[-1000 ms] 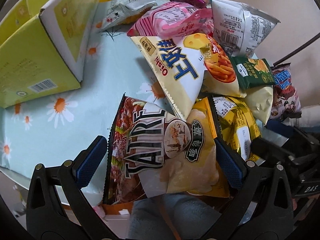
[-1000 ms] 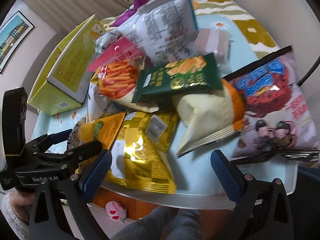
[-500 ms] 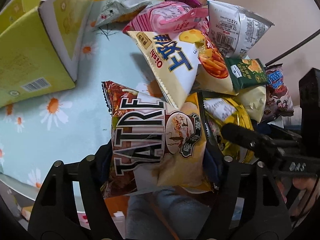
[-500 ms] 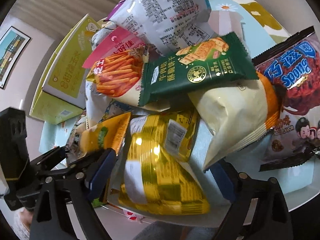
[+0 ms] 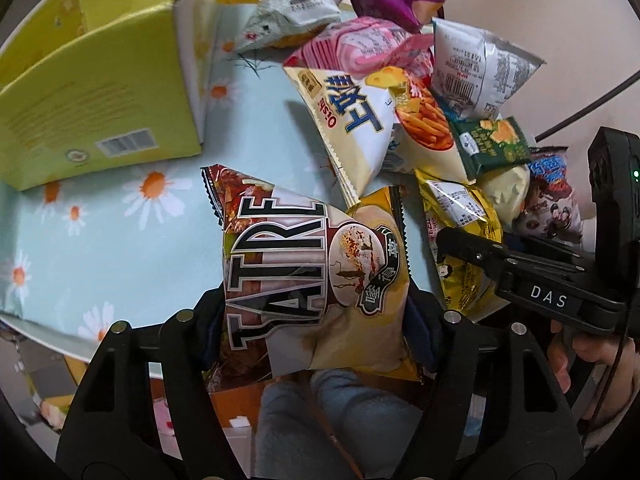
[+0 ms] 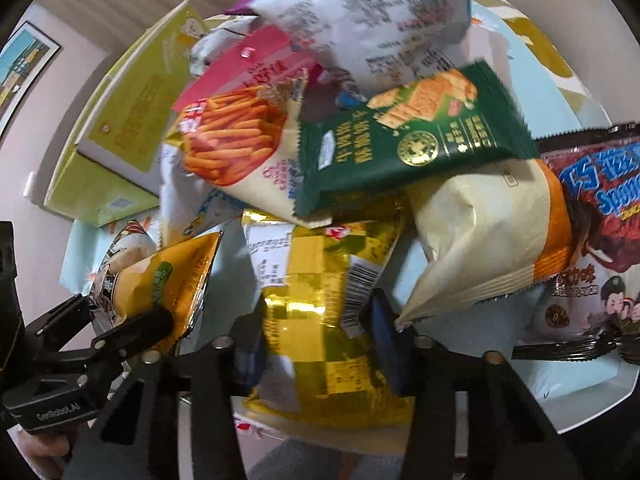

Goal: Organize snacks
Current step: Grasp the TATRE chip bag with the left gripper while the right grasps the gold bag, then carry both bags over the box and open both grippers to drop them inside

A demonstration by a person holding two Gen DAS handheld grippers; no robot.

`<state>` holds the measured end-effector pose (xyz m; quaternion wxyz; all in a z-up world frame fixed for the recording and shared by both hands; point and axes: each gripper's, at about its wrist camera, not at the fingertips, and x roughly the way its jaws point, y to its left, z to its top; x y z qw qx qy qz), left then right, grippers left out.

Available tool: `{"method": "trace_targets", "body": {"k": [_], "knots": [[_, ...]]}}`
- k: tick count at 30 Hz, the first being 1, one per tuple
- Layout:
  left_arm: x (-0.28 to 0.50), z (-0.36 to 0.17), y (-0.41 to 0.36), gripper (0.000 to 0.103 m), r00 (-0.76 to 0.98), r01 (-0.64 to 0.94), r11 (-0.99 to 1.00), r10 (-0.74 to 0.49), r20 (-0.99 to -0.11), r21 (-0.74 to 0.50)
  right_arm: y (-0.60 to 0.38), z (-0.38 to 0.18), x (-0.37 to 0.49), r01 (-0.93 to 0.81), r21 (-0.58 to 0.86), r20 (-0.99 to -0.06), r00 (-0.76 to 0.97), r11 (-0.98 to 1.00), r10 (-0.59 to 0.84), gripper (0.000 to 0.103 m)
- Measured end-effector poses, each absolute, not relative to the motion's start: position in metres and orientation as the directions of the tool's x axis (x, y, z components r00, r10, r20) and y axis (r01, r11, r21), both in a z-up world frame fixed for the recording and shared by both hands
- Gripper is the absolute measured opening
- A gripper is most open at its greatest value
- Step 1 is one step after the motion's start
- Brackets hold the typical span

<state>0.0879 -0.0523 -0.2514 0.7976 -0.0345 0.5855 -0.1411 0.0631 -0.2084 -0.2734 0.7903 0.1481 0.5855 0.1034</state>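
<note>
Pinkish wall [image 6: 60,92], perhaps curtained

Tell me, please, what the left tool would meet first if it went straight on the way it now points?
Judging by its own view, the left tool, already shut on the brown-and-yellow chip bag, would probably push that bag into the daisy-print tablecloth; depth is unclear.

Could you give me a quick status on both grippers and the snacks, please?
Left hand-held gripper shut on chip bag. Right hand-held gripper just closed on gold bag. Green packet overlaps its top.
</note>
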Motion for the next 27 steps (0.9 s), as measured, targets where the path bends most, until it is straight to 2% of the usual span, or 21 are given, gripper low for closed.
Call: {"method": "trace_targets", "body": {"k": [2, 16, 27], "knots": [[0.082, -0.245, -0.049, 0.067, 0.286, 0.175, 0.959, -0.266, -0.92, -0.223, -0.203, -0.268, 0.063, -0.008, 0.354, -0.892, 0.299, 0.935, 0.34, 0.036], [0.059, -0.192, -0.045, 0.067, 0.412, 0.093, 0.975, -0.222, -0.883, -0.202, -0.184, -0.219, 0.074, -0.134, 0.379, -0.847, 0.347, 0.915, 0.402, 0.035], [0.075, -0.124, -0.026, 0.068, 0.56, 0.028, 0.986, -0.152, -0.815, -0.165, -0.178, -0.141, 0.084, -0.31, 0.341, -0.774, 0.444, 0.888, 0.452, 0.035]]}}
